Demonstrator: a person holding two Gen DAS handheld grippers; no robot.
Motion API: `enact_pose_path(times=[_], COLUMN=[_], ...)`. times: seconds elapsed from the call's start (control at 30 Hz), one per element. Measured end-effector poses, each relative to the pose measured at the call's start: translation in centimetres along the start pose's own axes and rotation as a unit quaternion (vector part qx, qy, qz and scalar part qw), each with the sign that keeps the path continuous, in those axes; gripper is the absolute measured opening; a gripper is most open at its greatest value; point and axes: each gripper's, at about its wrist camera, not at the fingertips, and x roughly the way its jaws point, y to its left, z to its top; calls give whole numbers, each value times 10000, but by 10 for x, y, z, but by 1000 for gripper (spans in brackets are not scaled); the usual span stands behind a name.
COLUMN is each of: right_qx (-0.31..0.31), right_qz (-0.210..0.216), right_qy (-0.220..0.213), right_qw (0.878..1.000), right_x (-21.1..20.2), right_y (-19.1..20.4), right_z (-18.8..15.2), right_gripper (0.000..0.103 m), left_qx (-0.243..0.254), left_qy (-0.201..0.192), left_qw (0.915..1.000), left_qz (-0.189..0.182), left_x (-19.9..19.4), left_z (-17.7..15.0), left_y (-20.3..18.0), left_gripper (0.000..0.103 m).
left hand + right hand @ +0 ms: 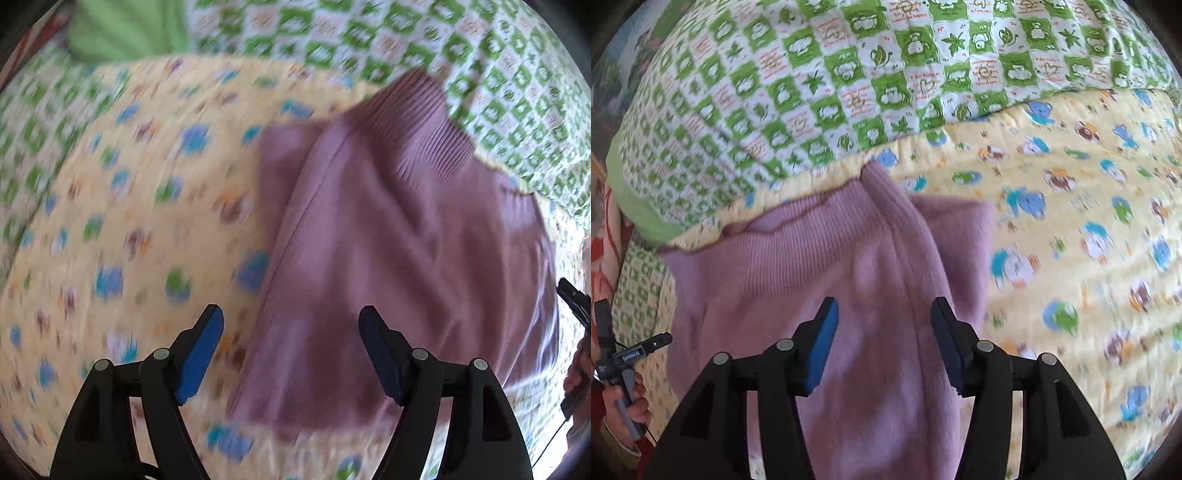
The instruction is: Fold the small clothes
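Note:
A small mauve knit garment (388,240) with a ribbed band lies on a yellow animal-print quilt (129,203). It also shows in the right wrist view (849,266), with one side folded over along a lengthwise ridge. My left gripper (291,321) is open and empty, above the garment's left edge. My right gripper (884,314) is open and empty, above the garment's middle. The left wrist view is blurred.
A green-and-white checked quilt (849,74) lies beyond the garment, over the yellow quilt's (1071,221) far edge. The other gripper and hand show at the left edge of the right wrist view (620,362) and at the right edge of the left wrist view (576,332).

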Motion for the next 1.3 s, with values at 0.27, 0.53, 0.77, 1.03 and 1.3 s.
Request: enact_pose_path(times=[0.27, 0.53, 0.77, 1.03, 1.3], right_qx=[102, -133, 599, 556, -190], right_qz=[-317, -54, 492, -59, -188], right_qy=[202, 475, 406, 828, -10], right_qw=[9992, 9988, 9962, 9950, 9996], right_x=[-5, -12, -46, -30, -50], right_y=[-10, -4, -48, -51, -20], right_z=[-42, -57, -57, -73, -30], right_gripper=[57, 8, 7, 16, 55], left_qx=[-214, -89, 120, -114, 653], left_qy=[129, -113, 132, 505, -414], left_qw=[9992, 9965, 9966, 9965, 9964], left_qz=[-304, -829, -810, -653, -343], left_x=[9, -18, -19, -13, -46], left_z=[-27, -24, -54, -64, 10], left_y=[3, -4, 20, 36, -1], left_gripper=[69, 5, 5, 34, 50])
